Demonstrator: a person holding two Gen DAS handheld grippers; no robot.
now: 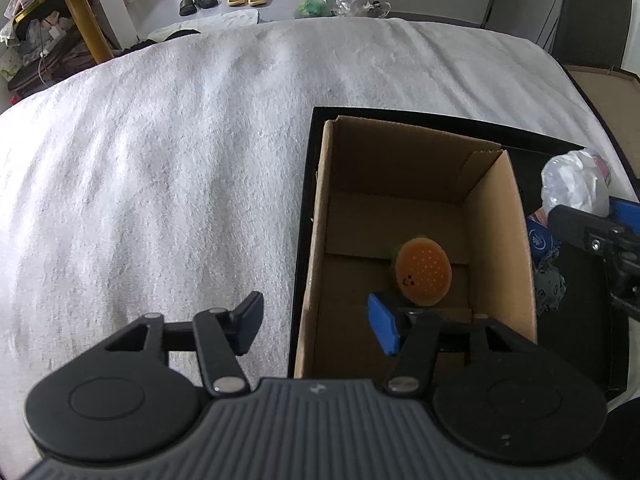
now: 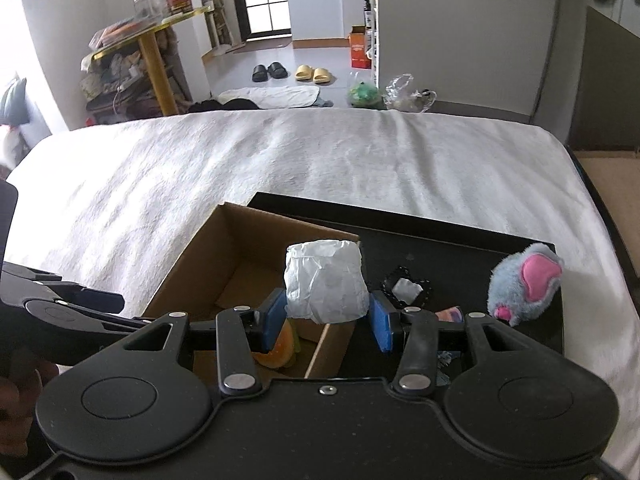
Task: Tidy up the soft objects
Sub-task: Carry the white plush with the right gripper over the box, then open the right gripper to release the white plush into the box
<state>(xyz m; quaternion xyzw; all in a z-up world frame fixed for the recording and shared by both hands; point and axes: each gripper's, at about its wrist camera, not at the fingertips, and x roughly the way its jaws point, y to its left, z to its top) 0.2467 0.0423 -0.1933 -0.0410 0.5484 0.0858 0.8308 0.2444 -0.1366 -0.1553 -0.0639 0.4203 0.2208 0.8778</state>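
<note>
Right gripper point(image 2: 329, 320), nearest the lens, is clamped on a white paper-wrapped roll point(image 2: 326, 282), carried above the right-hand rim of the cardboard box point(image 2: 192, 272). Left gripper point(image 1: 316, 326) hangs slack with nothing between its fingers, straddling the box's left wall. Inside the box lies an orange burger-shaped soft toy point(image 1: 423, 272). Beyond the roll, on the black tray point(image 2: 460, 248), remain a small dark-framed item point(image 2: 407, 289) and a grey plush mouse point(image 2: 524, 284). Farther out spreads the white towel point(image 2: 240, 168). Risk: released here, the roll could strike the box wall and tumble onto the tray; a tight grip may crush its wrapping.
</note>
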